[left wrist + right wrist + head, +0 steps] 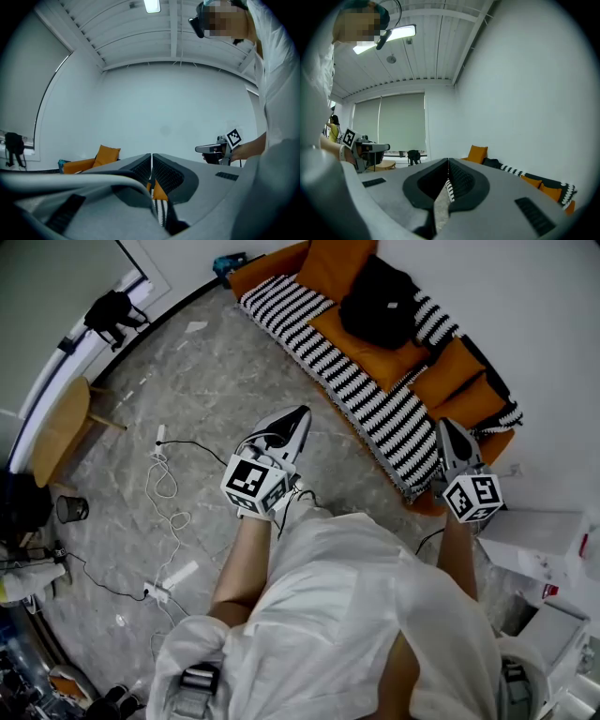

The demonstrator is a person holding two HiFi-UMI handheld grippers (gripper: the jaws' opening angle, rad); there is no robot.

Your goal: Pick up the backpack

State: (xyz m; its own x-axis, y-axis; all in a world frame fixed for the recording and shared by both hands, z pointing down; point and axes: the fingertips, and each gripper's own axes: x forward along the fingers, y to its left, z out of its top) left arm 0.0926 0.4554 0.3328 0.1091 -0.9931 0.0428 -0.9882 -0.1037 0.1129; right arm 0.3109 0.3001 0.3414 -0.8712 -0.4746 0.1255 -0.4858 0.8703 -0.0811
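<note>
The black backpack [380, 301] lies on the orange sofa [375, 357], on a seat cushion against the backrest. In the right gripper view the backpack [491, 163] shows as a small dark shape beside an orange cushion [478, 152]. My left gripper [302, 412] is held level over the floor, well short of the sofa, jaws shut with nothing in them. My right gripper [442, 424] hovers near the sofa's front edge, also shut and empty. In the left gripper view the shut jaws [152, 155] hide the backpack, and the right gripper [213, 149] appears at the right.
A black-and-white striped blanket [375, 409] covers the sofa seat. White cables and a power strip [169, 493] lie on the marble floor at the left. A round wooden table [61, 427] and a black bin [72, 509] stand far left. White boxes [539, 540] sit at the right.
</note>
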